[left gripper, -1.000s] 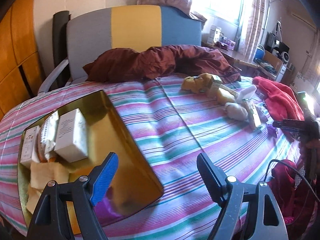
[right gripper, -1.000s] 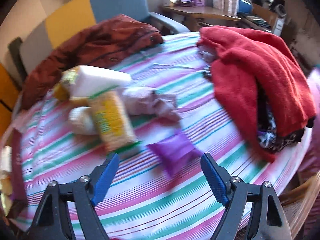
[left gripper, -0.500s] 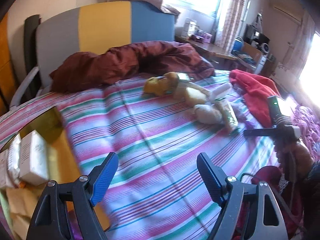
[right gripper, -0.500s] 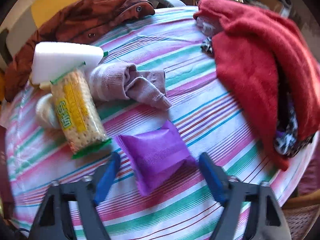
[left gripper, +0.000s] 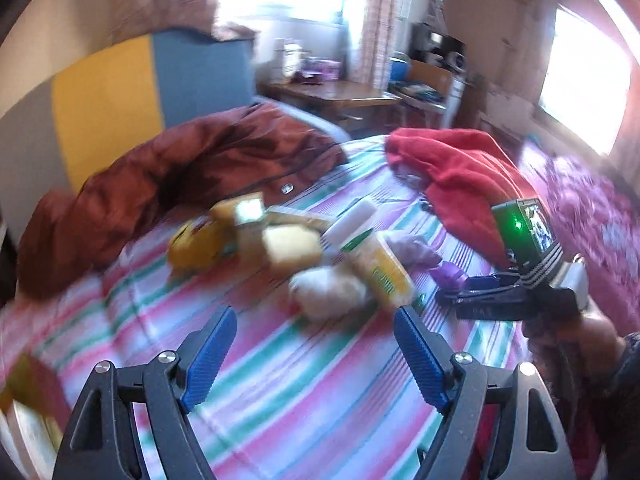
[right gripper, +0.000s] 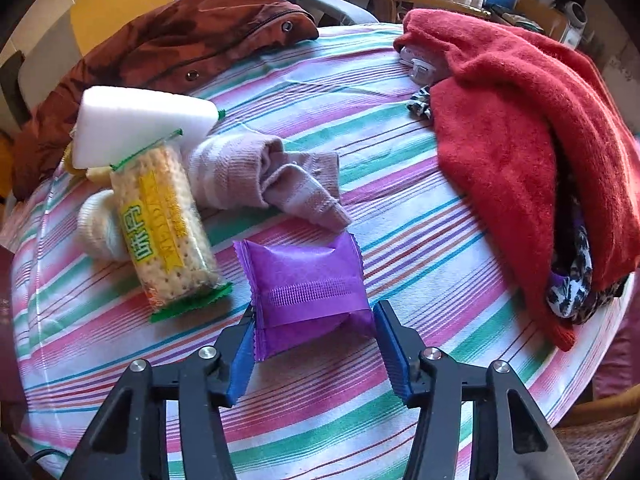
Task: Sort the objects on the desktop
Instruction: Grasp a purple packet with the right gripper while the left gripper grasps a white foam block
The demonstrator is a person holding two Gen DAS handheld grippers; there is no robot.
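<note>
I have the right claw [right gripper: 314,334] low in the centre of the right wrist frame, straddling the near end of the glossy purple foil sachet [right gripper: 306,284] that lies flat on the round bench under the pink, green and white striped cloth [right gripper: 400,216]. The jaws are closing, with the sachet between them. The left blue pad already meets the crimped edge of the sachet, while the right pad sits at its lower right corner; I cannot confirm firm pressure on both sides, so I treat the grip as not yet made. The long axis of the sachet runs from the claw up the frame toward the crumpled mauve ribbed sock [right gripper: 272,176], so the jaws close across its short width, which is the correct orientation. The clear-wrapped stack of yellow crackers [right gripper: 166,224] lies just to the left, apart from the sachet and outside the jaws. In the left wrist frame the left claw [left gripper: 316,354] stands wide and empty at bottom centre, well short of the blurred pile; the right claw is plainly the nearer.
</note>
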